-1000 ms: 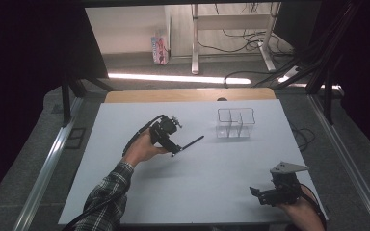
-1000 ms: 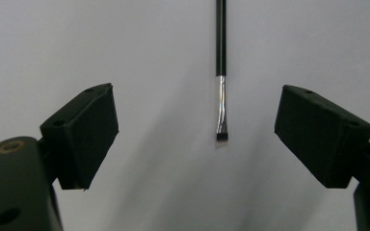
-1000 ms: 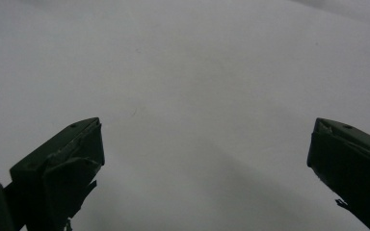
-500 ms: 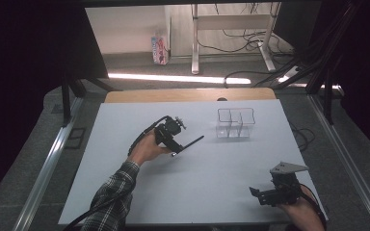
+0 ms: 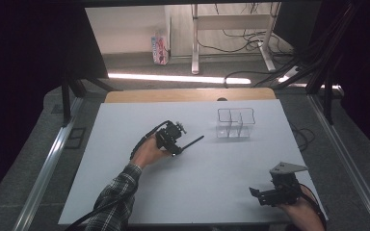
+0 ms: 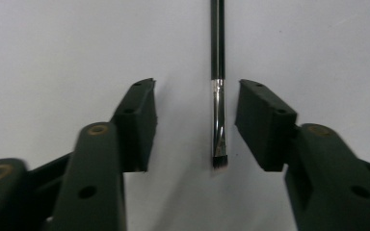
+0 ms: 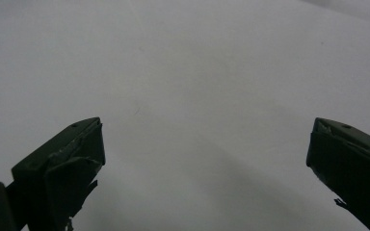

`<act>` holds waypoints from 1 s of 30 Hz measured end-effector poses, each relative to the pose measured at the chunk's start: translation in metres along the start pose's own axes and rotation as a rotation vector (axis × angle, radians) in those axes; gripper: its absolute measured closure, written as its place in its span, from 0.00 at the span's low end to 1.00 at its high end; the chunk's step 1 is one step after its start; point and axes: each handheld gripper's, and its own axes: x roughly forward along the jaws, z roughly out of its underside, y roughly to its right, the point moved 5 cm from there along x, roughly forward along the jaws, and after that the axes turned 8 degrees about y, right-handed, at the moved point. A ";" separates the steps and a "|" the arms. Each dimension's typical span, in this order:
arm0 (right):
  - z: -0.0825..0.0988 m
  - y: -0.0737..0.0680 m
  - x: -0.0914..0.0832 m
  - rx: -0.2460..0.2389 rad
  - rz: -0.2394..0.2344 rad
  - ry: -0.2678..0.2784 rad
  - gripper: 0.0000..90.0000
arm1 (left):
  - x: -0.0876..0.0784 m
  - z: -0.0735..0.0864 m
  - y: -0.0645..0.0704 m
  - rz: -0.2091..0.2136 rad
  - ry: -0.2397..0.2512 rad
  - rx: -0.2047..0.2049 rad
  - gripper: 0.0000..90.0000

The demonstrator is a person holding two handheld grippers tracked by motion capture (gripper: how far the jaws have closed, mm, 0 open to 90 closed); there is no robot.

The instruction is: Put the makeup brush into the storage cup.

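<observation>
Starting on the left: my left tool (image 5: pixel 179 146) is out near the middle of the worktop (image 5: pixel 125 192), my hand wrapped around its chunky black body and a plaid sleeve (image 5: pixel 118 192) coming up from the bottom edge. It's tipped down low over the surface, jaws pointing toward the right. Lying flat between those jaws is a thin brush (image 6: pixel 218 96): slim black handle, shiny metal collar, short dark bristle tip cut square. From the left tool's own camera the brush sits closer to the right-hand jaw than the other one, and there's a visible gap on both sides, so the pads aren't touching it. The jaws have just been closing in around it, about half open now, nothing gripped. In the high view the handle (image 5: pixel 192 142) pokes out past the tool, angled up toward the right.

Further right and toward the far side there's a little clear plastic organiser (image 5: pixel 235 123), boxy, split into compartments, see-through walls, standing well apart from the brush.

Down at the near right corner my right tool (image 5: pixel 257 195) just hangs low over the worktop with its grey three-cornered plate on top, jaws spread wide with nothing in them.

The worktop itself is a plain matte pale sheet, with a strip of wood edge at the far end. Beyond it there's a grey floor, cables, and white table legs.
</observation>
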 end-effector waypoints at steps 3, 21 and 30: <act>0.000 0.000 0.000 0.002 -0.001 -0.002 0.00 | 0.002 0.003 0.000 0.018 -0.007 0.005 0.65; 0.000 -0.001 0.000 -0.002 -0.005 -0.004 0.00 | -0.002 0.005 -0.003 0.062 0.016 -0.061 0.93; 0.000 -0.001 0.000 -0.002 -0.008 -0.002 0.00 | -0.023 0.004 0.000 0.075 0.078 -0.041 0.93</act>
